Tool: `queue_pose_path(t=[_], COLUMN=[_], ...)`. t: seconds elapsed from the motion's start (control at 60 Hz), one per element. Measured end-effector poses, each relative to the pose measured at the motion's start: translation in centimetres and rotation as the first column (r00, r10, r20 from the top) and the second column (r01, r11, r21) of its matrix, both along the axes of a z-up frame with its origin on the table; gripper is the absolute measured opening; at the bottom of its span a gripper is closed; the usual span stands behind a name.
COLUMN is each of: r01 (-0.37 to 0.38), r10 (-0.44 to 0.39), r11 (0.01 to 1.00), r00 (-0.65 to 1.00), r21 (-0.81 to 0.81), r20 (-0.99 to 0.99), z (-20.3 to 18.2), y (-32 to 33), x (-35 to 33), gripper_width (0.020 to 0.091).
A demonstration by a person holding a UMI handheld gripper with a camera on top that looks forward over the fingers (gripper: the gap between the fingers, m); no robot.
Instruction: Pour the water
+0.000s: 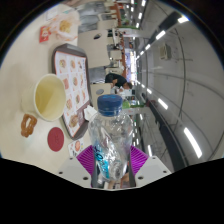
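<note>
A clear plastic water bottle (pixel 110 138) with a blue cap (pixel 109 102) stands between my fingers, and my gripper (pixel 111 160) is shut on it, both purple pads (pixel 89 158) pressing its sides. The view is tilted, so the bottle is held off the white table (pixel 30 60). A pale yellow cup (pixel 49 96) stands on the table to the left of the bottle, its mouth open and apart from the cap.
A menu card with food pictures (pixel 73 75) lies beyond the cup. A small red round object (pixel 54 137) and a brown item (pixel 29 125) sit near the cup. Food packets (pixel 58 28) lie farther off. A person in dark clothing (pixel 117 78) sits in the background hall.
</note>
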State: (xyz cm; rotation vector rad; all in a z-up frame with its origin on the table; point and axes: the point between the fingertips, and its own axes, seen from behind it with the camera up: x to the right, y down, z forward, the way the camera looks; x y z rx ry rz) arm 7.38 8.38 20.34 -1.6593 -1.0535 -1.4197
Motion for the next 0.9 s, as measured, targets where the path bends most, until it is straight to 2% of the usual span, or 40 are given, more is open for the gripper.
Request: queue_pose_path(t=[0.067, 0.117, 0.25, 0.333, 0.483, 0.583, 0.7, 0.783, 0.9], r01=[-0.054, -0.067, -0.128, -0.155, -0.145, -0.158, -0.147, -0.116, -0.082], r10=[0.058, 0.082, 0.176, 0.216, 0.201, 0.180, 0.142, 0.127, 0.122], r11=[0.998, 0.996, 0.983, 0.974, 0.976, 0.981, 0.989, 0.992, 0.992], r00=[0.981, 0.952, 0.869, 0.844, 0.888, 0.960, 0.973, 0.879, 0.637], r21=[-0.029, -0.058, -0.135, -0.162, -0.163, -0.116, -0.016, 0.054, 0.091], r20=[0.183, 0.295, 0.463, 0.491, 0.414, 0.215, -0.183, -0.459, -0.761], z=[-0.2, -0.2, -1.6, -2.2, -2.4, -1.3, 0.7, 1.9, 2.7], y=[1.4, 2.0, 2.9, 3.1, 2.8, 2.9, 2.6, 2.4, 3.3], x=[-1.0, -1.5, -2.9, -3.5, -2.8, -2.5, -2.6, -3.0, -2.7], gripper_width=[0.0433, 0.0433, 0.0433, 0.0431, 0.0428, 0.0429, 0.0430, 0.0430, 0.0431])
